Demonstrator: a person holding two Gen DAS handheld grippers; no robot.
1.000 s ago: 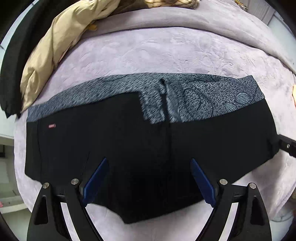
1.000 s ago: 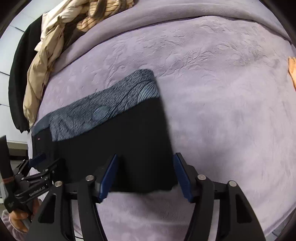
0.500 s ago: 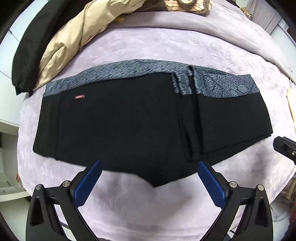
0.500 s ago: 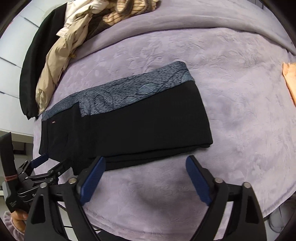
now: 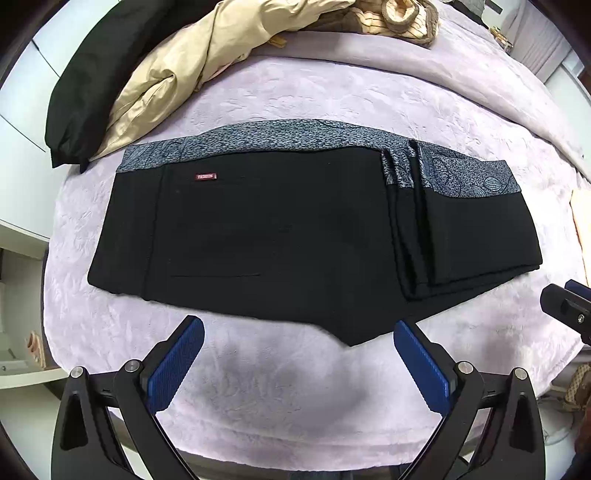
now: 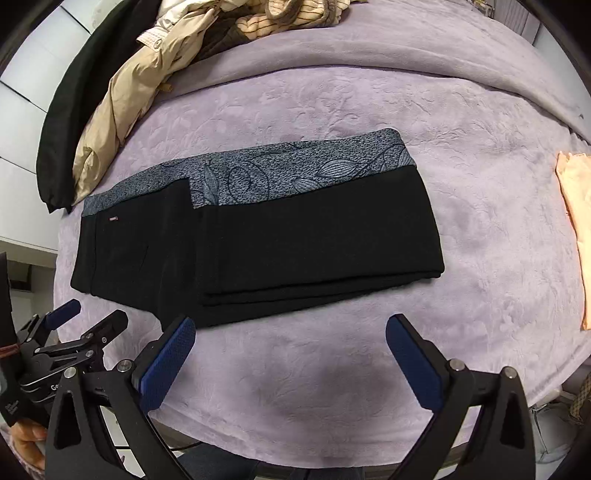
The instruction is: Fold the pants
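Black pants [image 5: 280, 236] with a grey patterned waistband lie folded flat on the lilac blanket [image 5: 280, 376]; they also show in the right wrist view [image 6: 295, 236]. The right part is folded over into a stacked layer. My left gripper [image 5: 295, 358] is open and empty, just in front of the pants' near edge. My right gripper [image 6: 291, 354] is open and empty, in front of the pants' near edge. The left gripper also shows at the lower left of the right wrist view [image 6: 74, 332].
A beige jacket [image 5: 192, 74] and a black garment [image 5: 85, 85] are piled at the back left of the bed. Striped clothing [image 6: 295, 14] lies at the back. A peach cloth [image 6: 576, 229] lies at the right edge of the blanket.
Both grippers have opened, let go of the pants and pulled back toward me. The pants now lie folded on the blanket.
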